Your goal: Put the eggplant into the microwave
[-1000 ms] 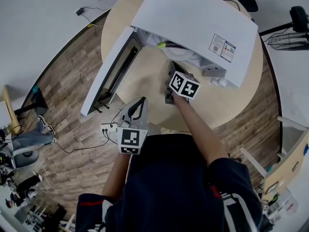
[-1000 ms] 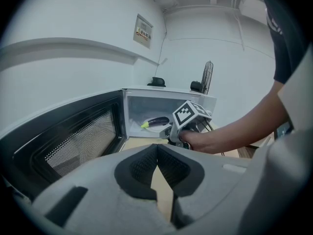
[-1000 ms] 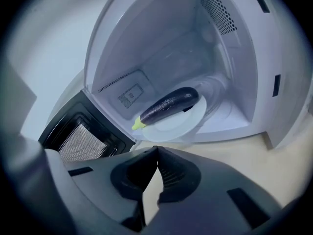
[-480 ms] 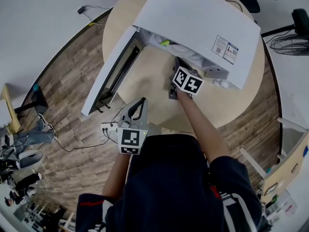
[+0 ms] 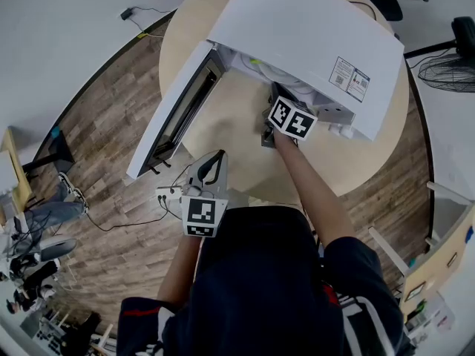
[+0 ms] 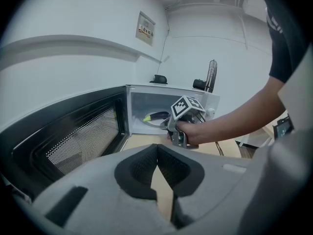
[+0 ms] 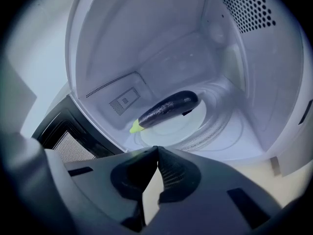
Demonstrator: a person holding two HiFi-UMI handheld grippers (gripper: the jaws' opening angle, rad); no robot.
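The dark purple eggplant [image 7: 168,107] with a yellow-green stem lies on the glass turntable [image 7: 205,124] inside the white microwave [image 5: 312,28]. Only its green tip [image 5: 256,61] peeks out in the head view; it also lies deep in the cavity as the eggplant [image 6: 157,115] in the left gripper view. The microwave door [image 5: 178,113] hangs wide open to the left. My right gripper [image 7: 156,150] is shut and empty, just outside the opening, right gripper [image 5: 276,93] over the table. My left gripper [image 5: 217,156] is shut and empty, back at the table's near edge, left gripper [image 6: 157,146].
The microwave stands on a round wooden table [image 5: 223,128]. A power strip with cables [image 5: 167,195] lies on the floor below the left gripper. A fan [image 5: 445,61] and chairs stand beyond the table at the right.
My right gripper has shifted a little up and right, closer to the microwave's front. The eggplant stays on the turntable. The left gripper has not moved.
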